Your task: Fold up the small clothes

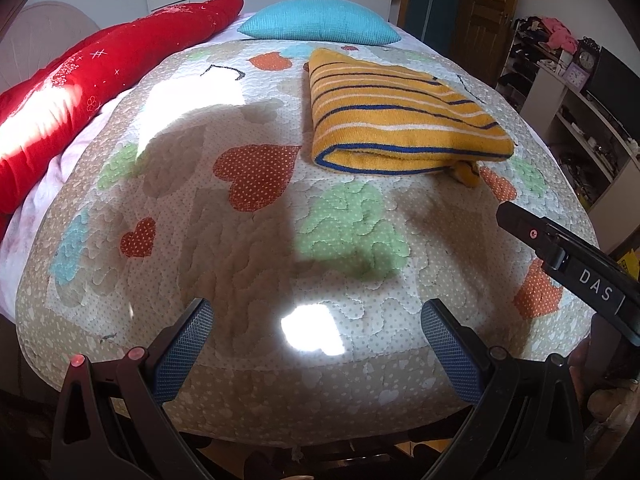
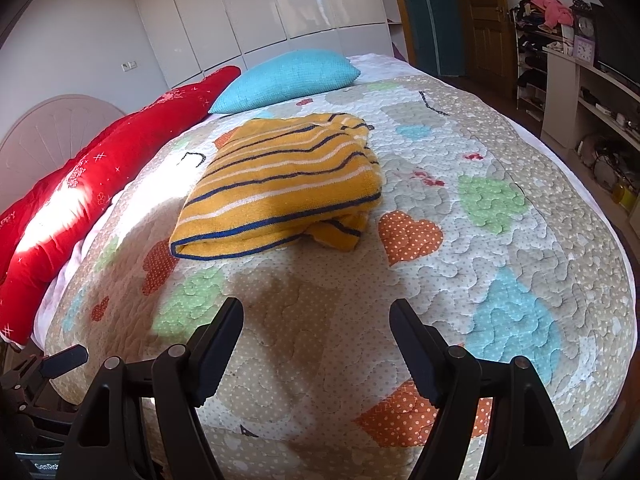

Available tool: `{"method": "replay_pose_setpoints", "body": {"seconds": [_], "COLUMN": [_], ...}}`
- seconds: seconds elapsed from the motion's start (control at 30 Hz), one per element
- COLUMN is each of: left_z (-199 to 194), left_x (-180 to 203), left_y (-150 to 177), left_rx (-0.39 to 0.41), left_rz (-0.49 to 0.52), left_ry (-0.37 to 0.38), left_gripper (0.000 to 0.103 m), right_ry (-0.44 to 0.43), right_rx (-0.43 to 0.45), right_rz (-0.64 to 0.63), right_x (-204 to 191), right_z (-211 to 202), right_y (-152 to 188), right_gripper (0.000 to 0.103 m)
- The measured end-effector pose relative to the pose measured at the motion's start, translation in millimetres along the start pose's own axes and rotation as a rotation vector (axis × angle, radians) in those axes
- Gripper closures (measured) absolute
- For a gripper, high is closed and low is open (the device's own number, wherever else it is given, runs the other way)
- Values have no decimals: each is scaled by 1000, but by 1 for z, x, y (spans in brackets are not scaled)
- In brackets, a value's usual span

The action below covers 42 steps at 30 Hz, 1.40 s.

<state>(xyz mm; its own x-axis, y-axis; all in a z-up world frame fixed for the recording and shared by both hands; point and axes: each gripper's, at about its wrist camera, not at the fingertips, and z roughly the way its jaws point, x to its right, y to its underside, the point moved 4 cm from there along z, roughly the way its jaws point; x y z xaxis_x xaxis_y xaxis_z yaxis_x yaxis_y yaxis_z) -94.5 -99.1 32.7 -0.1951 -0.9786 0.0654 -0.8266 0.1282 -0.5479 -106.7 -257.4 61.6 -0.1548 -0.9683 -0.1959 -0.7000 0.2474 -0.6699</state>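
Observation:
A yellow knitted garment with blue and white stripes (image 1: 400, 120) lies folded into a flat packet on the quilted heart-pattern bedspread (image 1: 256, 248). It also shows in the right wrist view (image 2: 280, 184), with a bit of fabric sticking out at its near right corner. My left gripper (image 1: 316, 316) is open and empty over the near edge of the bed, well short of the garment. My right gripper (image 2: 316, 316) is open and empty, short of the garment. The right gripper's body shows at the right of the left wrist view (image 1: 568, 256).
A turquoise cushion (image 1: 320, 24) lies at the far end of the bed. A long red quilt (image 1: 80, 92) runs along the left side. Shelves with clocks and clutter (image 1: 580, 92) stand to the right. White wardrobe doors (image 2: 280, 8) are behind.

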Motion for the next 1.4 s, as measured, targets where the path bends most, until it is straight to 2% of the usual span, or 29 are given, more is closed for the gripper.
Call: {"method": "replay_pose_setpoints", "body": {"seconds": [1.4], "left_z": [12], "left_x": [-1], "left_y": [7], "left_rx": [-56], "left_rz": [-29], "left_ry": [30], "left_gripper": [0], "right_ry": [8], "right_rx": [4], "right_rz": [6], "right_x": [1], "right_z": [0], "right_y": [4], "right_gripper": [21]}}
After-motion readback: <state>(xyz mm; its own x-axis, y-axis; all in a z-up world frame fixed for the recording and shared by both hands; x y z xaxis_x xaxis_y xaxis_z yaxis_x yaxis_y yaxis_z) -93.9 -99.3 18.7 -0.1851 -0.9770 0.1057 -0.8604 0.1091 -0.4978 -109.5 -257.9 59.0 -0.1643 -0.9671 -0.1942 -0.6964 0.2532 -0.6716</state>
